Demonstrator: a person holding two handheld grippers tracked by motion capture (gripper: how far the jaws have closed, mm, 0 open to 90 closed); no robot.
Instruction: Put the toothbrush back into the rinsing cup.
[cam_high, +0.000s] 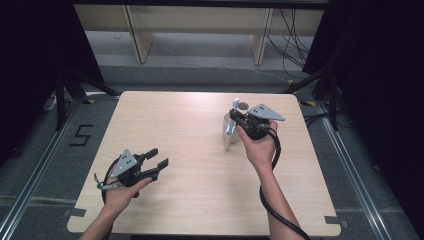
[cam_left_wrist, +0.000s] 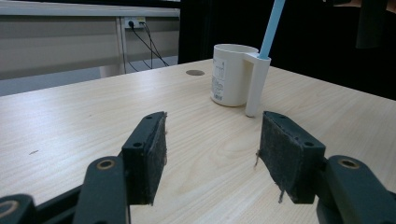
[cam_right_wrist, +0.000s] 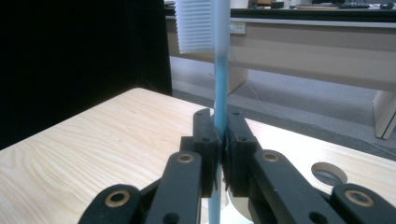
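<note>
A white mug (cam_high: 228, 126) (cam_left_wrist: 231, 74) stands upright on the wooden table (cam_high: 190, 150), at the right of its far half. A toothbrush (cam_high: 235, 105) (cam_right_wrist: 220, 84) with a light blue stem and white bristles stands upright, its lower end in the mug's tube-like handle (cam_left_wrist: 256, 86). My right gripper (cam_high: 235, 119) (cam_right_wrist: 220, 135) is shut on the toothbrush stem, just above the mug, bristles above the jaws. Near the table's front left, my left gripper (cam_high: 156, 158) (cam_left_wrist: 212, 154) stands open and holds nothing, pointing toward the mug from some way off.
A round cable hole (cam_high: 243, 106) (cam_right_wrist: 329, 173) lies in the tabletop just behind the mug. Dark curtains hang on both sides. Wooden furniture legs (cam_high: 137, 35) and floor cables (cam_high: 292, 45) lie beyond the table's far edge.
</note>
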